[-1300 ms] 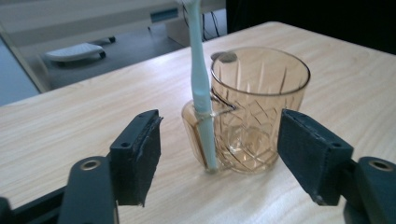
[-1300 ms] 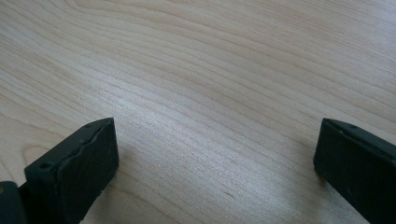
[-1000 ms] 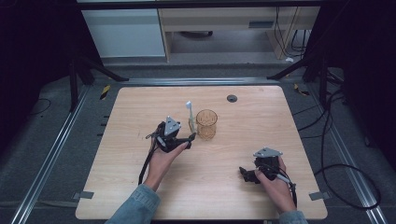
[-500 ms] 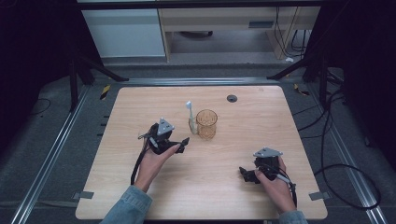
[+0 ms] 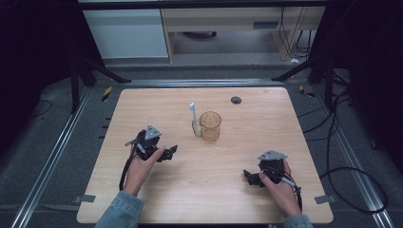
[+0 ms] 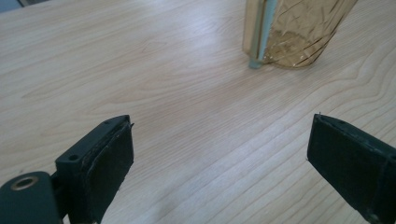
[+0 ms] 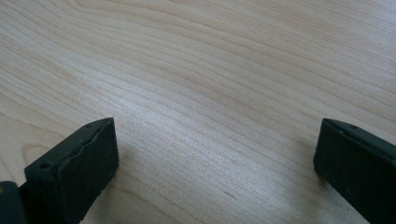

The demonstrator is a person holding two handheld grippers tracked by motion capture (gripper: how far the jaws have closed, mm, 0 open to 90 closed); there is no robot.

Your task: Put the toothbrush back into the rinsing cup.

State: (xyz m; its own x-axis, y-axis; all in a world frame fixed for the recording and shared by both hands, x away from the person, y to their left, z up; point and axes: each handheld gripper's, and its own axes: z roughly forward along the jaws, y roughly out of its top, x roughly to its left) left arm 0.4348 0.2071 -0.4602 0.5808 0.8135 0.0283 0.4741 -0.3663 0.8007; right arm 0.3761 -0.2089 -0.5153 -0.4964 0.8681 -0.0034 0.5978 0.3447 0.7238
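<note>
Since the earlier frames the left gripper (image 5: 172, 151) has drawn back from the toothbrush (image 5: 194, 119) toward the near left part of the tabletop (image 5: 142, 102), and its jaws have just been opening; nothing is between them now. The toothbrush stands outside the amber glass (image 5: 210, 126), leaning on its left wall, with its foot on the wood and its head up. In the left gripper view the handle (image 6: 262, 32) touches the glass (image 6: 299, 30) and its tip rests on the wood.

The toothbrush looks light, stiff and thin, so I judge that a small push can tip it. The best place to take it seems the middle of the handle, above the foot. The glass looks hard, smooth and fragile; it could slide or fall if it is pushed.

The right gripper (image 5: 252, 177) rests near the front right, jaws wide apart and empty, well apart from both things. Around the glass the tabletop is free on all sides, and the edges are far from it. A dark round hole (image 5: 235, 100) lies behind it.
</note>
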